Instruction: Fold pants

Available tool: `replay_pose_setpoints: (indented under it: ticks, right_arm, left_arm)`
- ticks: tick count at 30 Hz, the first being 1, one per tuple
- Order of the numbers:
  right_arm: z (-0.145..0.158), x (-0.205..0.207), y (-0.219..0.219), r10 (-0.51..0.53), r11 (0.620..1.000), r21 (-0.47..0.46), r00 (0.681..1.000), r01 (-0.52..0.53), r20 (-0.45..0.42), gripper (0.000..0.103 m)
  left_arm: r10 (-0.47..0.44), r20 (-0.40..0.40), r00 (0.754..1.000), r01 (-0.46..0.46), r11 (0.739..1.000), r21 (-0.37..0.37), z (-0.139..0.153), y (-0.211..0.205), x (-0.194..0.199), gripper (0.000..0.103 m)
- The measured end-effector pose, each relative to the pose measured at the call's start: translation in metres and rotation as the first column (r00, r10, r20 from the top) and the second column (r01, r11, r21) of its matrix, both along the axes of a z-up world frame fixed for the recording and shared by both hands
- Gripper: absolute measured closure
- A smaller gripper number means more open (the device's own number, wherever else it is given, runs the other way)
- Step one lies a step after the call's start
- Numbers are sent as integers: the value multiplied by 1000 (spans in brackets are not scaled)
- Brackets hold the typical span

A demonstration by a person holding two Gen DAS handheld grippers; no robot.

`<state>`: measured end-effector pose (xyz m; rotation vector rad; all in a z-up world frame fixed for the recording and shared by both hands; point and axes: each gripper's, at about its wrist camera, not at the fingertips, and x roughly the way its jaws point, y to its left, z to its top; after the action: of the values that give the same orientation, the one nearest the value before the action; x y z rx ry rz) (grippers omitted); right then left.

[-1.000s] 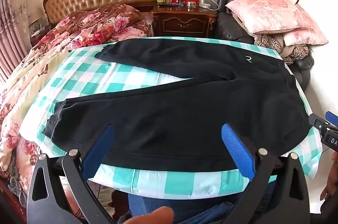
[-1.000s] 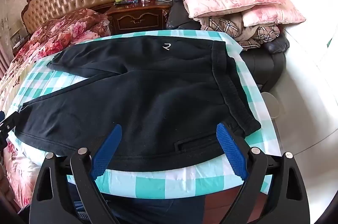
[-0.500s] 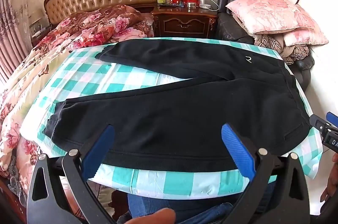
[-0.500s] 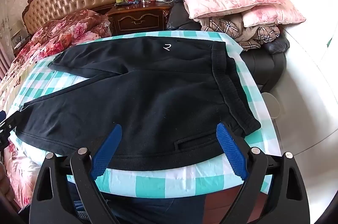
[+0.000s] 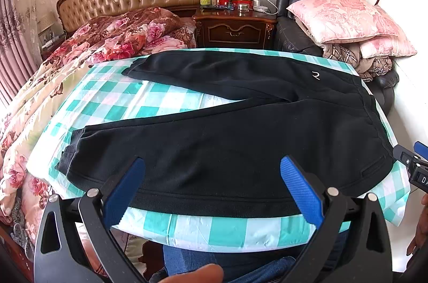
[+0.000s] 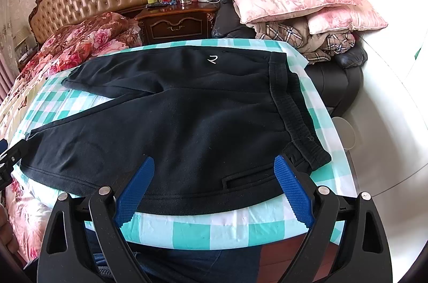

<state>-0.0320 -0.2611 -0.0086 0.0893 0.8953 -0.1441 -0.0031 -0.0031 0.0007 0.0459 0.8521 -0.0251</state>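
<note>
Both grippers, left (image 5: 212, 186) and right (image 6: 214, 185), are hovering with fingers spread wide at the pants' (image 5: 227, 138) near edge, gripping nothing.

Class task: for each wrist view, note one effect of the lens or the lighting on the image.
Left wrist view: fisheye bows the teal-and-white checked sheet into a dome; dark vignette fills the corners. Right wrist view: daylight washes out the white wall at right, while the black fleece pants show little fabric detail.
</note>
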Motion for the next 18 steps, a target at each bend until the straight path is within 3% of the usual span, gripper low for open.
replay_pose_setpoints:
  ticks: [18]
  right_arm:
    - [0, -1, 1, 0, 1000, -1, 1000, 0, 1, 15]
  left_arm:
    - [3, 2, 1000, -3, 1000, 4, 0, 1, 0, 2]
